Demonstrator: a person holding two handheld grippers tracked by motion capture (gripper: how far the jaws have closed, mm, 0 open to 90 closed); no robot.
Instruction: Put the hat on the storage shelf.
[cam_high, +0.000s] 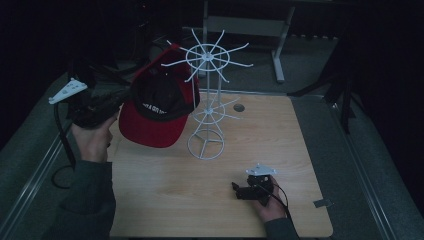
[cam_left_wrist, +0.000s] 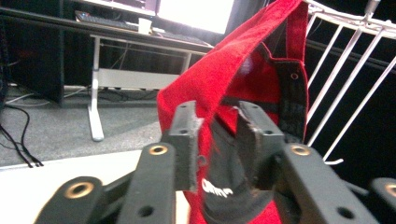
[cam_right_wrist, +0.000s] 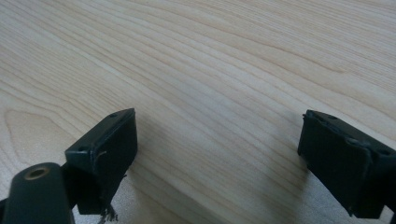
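Observation:
A red cap (cam_high: 157, 102) with a black inside hangs in the air at the table's left, next to a white wire rack (cam_high: 206, 102). My left gripper (cam_high: 125, 95) is shut on the cap's rim, held up by the person's left hand. In the left gripper view the red cap (cam_left_wrist: 224, 74) sits pinched between the two black jaws, with the rack's white arms (cam_left_wrist: 345, 70) just beyond it. My right gripper (cam_high: 236, 190) rests low over the table's front right, open. Its jaws stand wide apart over bare wood (cam_right_wrist: 210, 70) with nothing between them.
The wooden table (cam_high: 165, 195) has a small round hole (cam_high: 239, 107) at the back. The rack stands on a round wire base (cam_high: 205, 145) near the middle. A white desk frame (cam_high: 277, 50) stands on the grey floor beyond. Metal rails run along both sides.

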